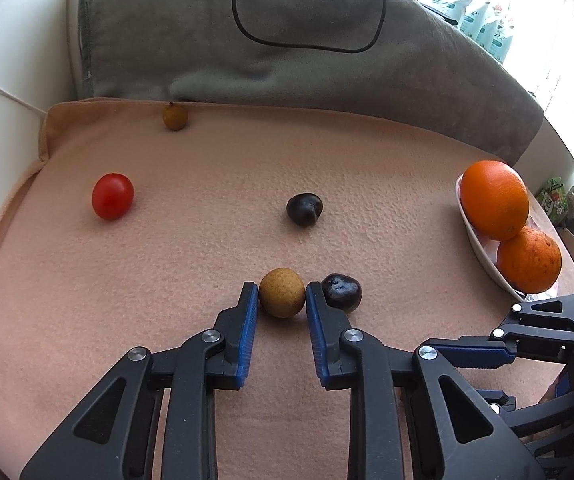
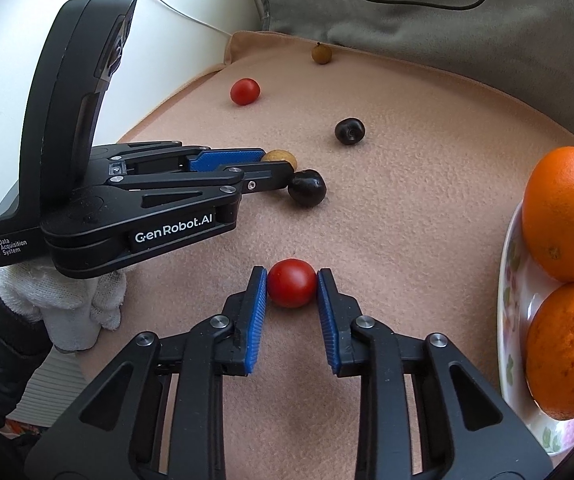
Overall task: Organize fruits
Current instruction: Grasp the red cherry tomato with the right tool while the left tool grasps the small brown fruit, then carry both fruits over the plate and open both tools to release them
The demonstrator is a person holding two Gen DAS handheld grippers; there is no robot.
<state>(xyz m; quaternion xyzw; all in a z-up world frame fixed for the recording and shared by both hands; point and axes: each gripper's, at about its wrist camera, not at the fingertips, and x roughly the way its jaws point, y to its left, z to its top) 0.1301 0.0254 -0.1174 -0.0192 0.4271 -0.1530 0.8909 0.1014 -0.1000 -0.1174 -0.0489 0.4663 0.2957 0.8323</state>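
Between the blue pads of the left claw (image 1: pixel 281 294) a tan round fruit (image 1: pixel 281 292) is clamped, the jaws closed tight against both its sides while it rests on the peach cloth (image 1: pixel 207 240). Just to the right of that claw, touching its right finger, a dark plum-like fruit (image 1: pixel 341 292) lies loose. The right claw (image 2: pixel 291 284) is likewise closed on a red tomato (image 2: pixel 291 282), which is pinched at its sides and not yet lifted off the cloth.

Off to the right of both claws, two oranges (image 2: pixel 565 212) are seen already gathered in a flowered dish (image 2: pixel 513 280), so part of the sorting can be judged done. Ahead of the claws, a second dark fruit (image 1: pixel 304 209) is left near the middle of the cloth, a second red tomato (image 1: pixel 112 195) far to the left, and a small brownish fruit (image 1: pixel 175 117) at the far edge, against the grey cushion (image 1: pixel 287 68). Five small fruits are thus judged still to be placed, two of them in hand.

Open cloth is offered between the claws and the dish. The cushion bounds the far side, and little room is left between the two claws themselves.
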